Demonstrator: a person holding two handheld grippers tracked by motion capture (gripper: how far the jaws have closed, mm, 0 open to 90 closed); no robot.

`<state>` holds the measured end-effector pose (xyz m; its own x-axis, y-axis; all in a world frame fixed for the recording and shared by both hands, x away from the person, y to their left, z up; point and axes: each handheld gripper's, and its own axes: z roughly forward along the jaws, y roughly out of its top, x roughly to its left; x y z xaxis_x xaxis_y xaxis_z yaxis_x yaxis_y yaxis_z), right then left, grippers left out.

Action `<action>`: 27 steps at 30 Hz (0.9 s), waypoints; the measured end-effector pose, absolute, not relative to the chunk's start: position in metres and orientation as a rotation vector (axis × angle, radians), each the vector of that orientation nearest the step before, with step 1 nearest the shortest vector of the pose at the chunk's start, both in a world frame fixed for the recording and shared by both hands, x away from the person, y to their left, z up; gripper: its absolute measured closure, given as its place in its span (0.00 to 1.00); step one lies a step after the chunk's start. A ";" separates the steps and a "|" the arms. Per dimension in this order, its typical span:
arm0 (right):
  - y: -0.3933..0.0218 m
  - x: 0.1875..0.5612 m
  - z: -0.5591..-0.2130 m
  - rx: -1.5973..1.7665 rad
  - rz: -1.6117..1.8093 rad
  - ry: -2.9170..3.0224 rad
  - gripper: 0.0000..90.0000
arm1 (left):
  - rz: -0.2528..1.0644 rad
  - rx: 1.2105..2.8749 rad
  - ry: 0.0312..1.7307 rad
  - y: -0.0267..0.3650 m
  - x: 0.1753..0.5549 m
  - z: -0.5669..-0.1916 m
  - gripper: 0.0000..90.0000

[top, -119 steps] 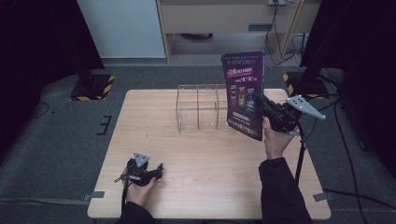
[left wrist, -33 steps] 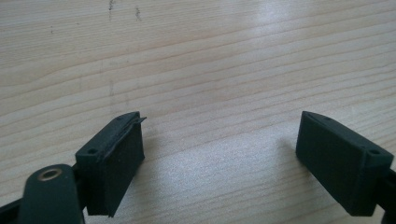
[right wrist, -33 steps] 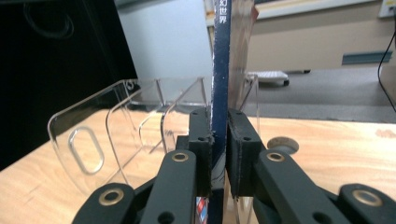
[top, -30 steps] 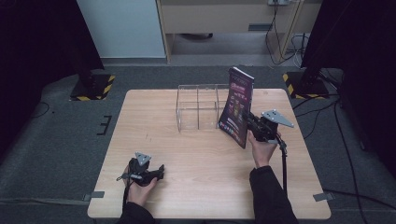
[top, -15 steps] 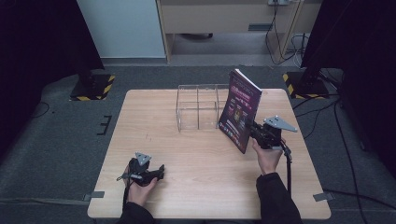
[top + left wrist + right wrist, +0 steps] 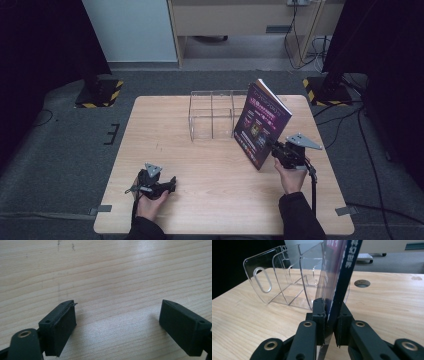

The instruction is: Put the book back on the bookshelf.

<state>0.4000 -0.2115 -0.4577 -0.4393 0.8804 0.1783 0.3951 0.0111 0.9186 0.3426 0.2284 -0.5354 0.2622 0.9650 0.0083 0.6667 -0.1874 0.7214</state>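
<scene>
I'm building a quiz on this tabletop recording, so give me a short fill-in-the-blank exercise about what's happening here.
1. The right gripper is shut on the spine of a ____.
2. The left gripper rests on the wooden table with its jaws ____.
3. The rack beside the book is made of clear ____.
4. The book stands ____ rather than lying flat.

Missing words: book; open; plastic; upright

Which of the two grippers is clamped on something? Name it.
The right gripper: its jaws pinch the purple book by its spine. The left gripper rests open on the table, holding nothing.
</scene>
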 end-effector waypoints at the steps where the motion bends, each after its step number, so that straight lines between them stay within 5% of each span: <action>1: -0.211 0.400 -0.458 1.304 1.424 1.843 0.90 | 0.637 1.934 1.473 0.228 0.343 -0.535 0.14; 10: -0.215 0.394 -0.456 1.298 1.431 1.840 0.88 | 0.637 1.934 1.473 0.228 0.343 -0.535 0.14; 27: -0.231 0.404 -0.401 1.268 1.508 1.699 0.85 | 0.634 1.935 1.471 0.228 0.343 -0.535 0.14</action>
<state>0.4039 -0.2306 -0.4007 -0.4165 0.8892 0.1891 0.2933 -0.0655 0.9538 0.3427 0.2284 -0.5354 0.2646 0.9643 0.0071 0.6670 -0.1884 0.7208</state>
